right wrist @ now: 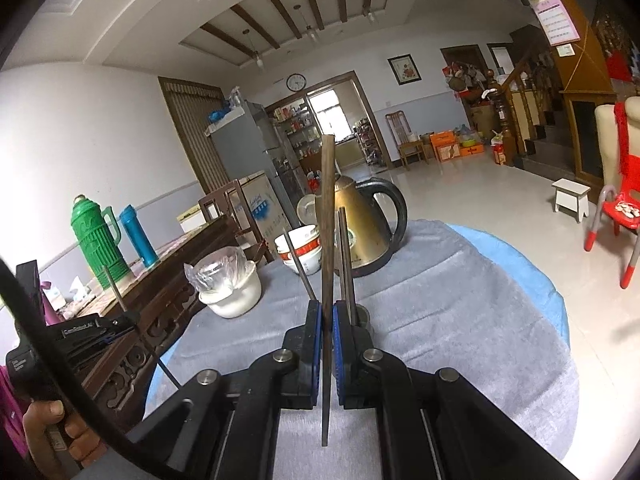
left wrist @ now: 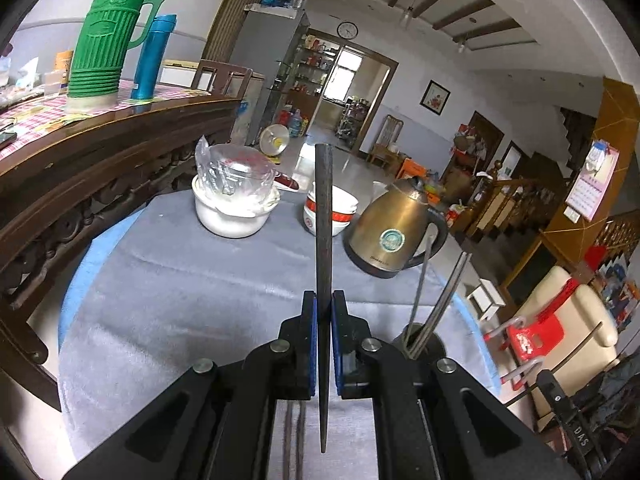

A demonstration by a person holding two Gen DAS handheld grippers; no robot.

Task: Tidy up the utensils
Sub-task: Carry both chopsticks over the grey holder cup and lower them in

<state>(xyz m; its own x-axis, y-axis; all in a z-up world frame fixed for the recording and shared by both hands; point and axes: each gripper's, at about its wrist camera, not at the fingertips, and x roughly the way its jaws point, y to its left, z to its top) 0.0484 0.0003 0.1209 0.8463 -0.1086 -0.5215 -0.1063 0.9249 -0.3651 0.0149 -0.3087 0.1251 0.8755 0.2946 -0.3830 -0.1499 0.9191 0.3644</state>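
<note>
Each claw holds one dark wooden chopstick upright between its blue pads. The left claw (left wrist: 324, 312) is clamped on a dark chopstick (left wrist: 323, 216) whose tip rises in front of the stacked white bowls with red trim (left wrist: 338, 210). The right claw (right wrist: 327, 316) grips a brown chopstick (right wrist: 327, 216), just in front of a small dark round holder (right wrist: 362, 316) with more thin metal chopsticks (right wrist: 346, 256) leaning in it. All are above a round table under a grey cloth (left wrist: 180, 280). Farther back stand a golden electric kettle (left wrist: 394, 228) and a white pot with a plastic-wrapped lid (left wrist: 234, 196). Beside the table, a green thermos (left wrist: 110, 36) stands on a carved wooden sideboard (left wrist: 80, 168).
</note>
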